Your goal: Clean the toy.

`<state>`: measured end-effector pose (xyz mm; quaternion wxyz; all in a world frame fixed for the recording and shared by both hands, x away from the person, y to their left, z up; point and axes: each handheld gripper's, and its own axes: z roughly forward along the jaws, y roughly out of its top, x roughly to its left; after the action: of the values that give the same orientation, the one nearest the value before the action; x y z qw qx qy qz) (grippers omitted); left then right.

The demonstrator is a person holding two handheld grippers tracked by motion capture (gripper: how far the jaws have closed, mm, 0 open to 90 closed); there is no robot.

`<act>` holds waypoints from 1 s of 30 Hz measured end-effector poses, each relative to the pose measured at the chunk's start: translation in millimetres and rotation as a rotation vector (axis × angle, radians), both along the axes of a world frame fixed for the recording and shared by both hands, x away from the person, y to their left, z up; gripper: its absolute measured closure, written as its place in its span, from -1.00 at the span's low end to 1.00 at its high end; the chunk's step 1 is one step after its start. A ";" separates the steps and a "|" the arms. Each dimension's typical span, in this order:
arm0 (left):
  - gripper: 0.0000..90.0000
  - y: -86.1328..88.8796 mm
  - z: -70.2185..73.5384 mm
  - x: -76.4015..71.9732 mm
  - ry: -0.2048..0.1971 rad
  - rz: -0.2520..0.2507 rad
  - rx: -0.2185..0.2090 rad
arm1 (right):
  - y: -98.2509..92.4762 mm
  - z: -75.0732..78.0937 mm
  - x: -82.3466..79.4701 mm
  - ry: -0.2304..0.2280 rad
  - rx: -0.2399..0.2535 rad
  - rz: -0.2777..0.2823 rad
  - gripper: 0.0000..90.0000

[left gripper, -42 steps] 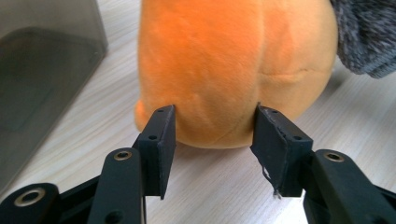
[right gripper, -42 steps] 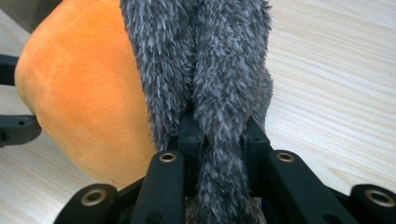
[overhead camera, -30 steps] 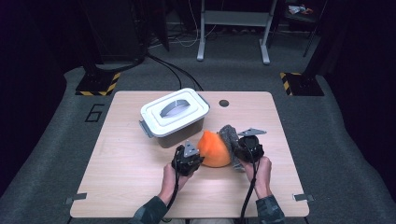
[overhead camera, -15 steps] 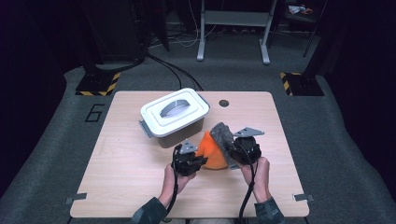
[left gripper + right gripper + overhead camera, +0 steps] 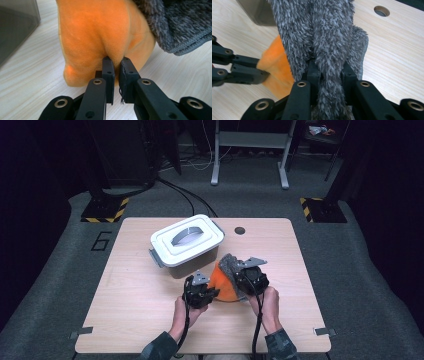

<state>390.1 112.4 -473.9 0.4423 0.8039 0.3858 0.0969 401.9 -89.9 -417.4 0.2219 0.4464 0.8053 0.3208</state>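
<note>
Grey flap lifted off orange cloth, both grips held.

I kept left gripper pinched tight on orange cloth on table; right gripper, clamped on grey cloth, had carried it up and inward, so the fold was underway.

text: "6" | on: grey floor mat, left of the surface | colour: black | other readable text: none

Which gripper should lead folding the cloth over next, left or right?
Right, probably. The right gripper pinches the raised grey edge and can carry it across. The left gripper pinches the orange side low by the table, anchoring it.
</note>
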 end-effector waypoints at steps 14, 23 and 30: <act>0.85 2.5 -2.0 1.9 0.003 0.004 -0.004 | -48.4 -46.0 21.1 0.130 0.001 -0.130 0.66; 0.85 1.1 0.1 0.4 -0.012 0.006 0.000 | -52.4 -17.4 7.1 0.063 0.036 -0.143 0.66; 0.85 -0.7 1.9 -0.4 -0.011 0.007 0.004 | -17.6 14.9 -10.7 -0.018 0.045 0.002 0.66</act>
<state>389.7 111.7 -472.0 0.4425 0.8029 0.3859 0.1035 391.1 -107.5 -402.5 0.2188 0.4477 0.7963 0.3430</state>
